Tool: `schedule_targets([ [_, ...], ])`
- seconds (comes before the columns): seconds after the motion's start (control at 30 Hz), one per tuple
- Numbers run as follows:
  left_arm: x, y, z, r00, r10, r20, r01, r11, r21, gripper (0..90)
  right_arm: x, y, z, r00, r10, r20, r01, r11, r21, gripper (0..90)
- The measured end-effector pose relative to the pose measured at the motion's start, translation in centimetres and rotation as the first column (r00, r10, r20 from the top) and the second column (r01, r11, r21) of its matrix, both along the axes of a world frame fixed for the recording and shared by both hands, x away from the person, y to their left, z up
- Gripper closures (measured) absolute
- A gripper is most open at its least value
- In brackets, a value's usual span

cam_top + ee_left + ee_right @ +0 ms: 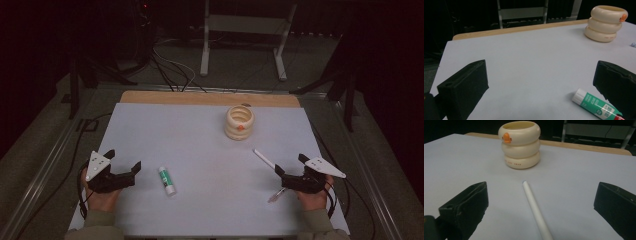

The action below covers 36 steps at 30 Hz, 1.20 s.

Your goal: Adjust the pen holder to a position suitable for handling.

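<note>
Here, your left claw [123, 161] and right claw [289, 165] both gape apart, empty. A glue stick [167, 180] lies beside the left; a white pen [264, 159] lies between the right's jaws, before a cream ringed holder [239, 122] on the tabletop [200, 150].

Green-white glue stick [167, 180] lies flat just right of my left claw; white pen [269, 170] lies slanted by my right.

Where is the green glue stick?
In the high view, the glue stick lies flat on the white table, near its front left, just right of the open left gripper.
</note>
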<state>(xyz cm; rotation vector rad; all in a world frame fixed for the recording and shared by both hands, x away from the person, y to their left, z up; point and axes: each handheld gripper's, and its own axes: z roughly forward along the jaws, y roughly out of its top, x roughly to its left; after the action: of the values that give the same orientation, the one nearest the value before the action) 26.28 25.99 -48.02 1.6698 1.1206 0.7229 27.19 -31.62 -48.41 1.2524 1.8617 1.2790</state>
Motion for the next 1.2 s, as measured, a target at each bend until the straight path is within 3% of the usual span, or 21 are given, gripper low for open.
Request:
schedule_targets([
  [0.33,-0.1,0.2,-0.1,0.9997,0.024,0.005,-0.024,0.9997,-0.003,0.4,-0.1,0.1,0.1,1.0,-0.005,0.0,0.005,1.0,0.0,0.0],
  [0.47,-0.1,0.1,-0.1,0.9994,0.033,0.012,-0.033,0.9994,0.003,0.4,-0.1,0.2,0.4,0.9999,-0.013,0.004,0.013,1.0,0.026,0.0],
  [0.77,-0.1,0.3,-0.3,0.9991,0.043,0.007,-0.043,0.999,-0.008,0.4,0.1,1.3,2.4,0.9999,-0.012,0.009,0.012,1.0,0.022,0.0],
  [0.9,-0.1,0.2,-0.3,0.9991,0.042,0.007,-0.042,0.9991,-0.007,0.4,1.0,2.9,3.7,0.9999,0.012,0.011,-0.012,1.0,-0.009,0.0],
  [1.2,0.0,0.2,-0.4,0.9992,0.041,0.003,-0.041,0.9992,-0.007,0.4,3.5,5.6,5.9,0.9991,0.04,-0.015,-0.04,0.999,-0.019,0.0],
])
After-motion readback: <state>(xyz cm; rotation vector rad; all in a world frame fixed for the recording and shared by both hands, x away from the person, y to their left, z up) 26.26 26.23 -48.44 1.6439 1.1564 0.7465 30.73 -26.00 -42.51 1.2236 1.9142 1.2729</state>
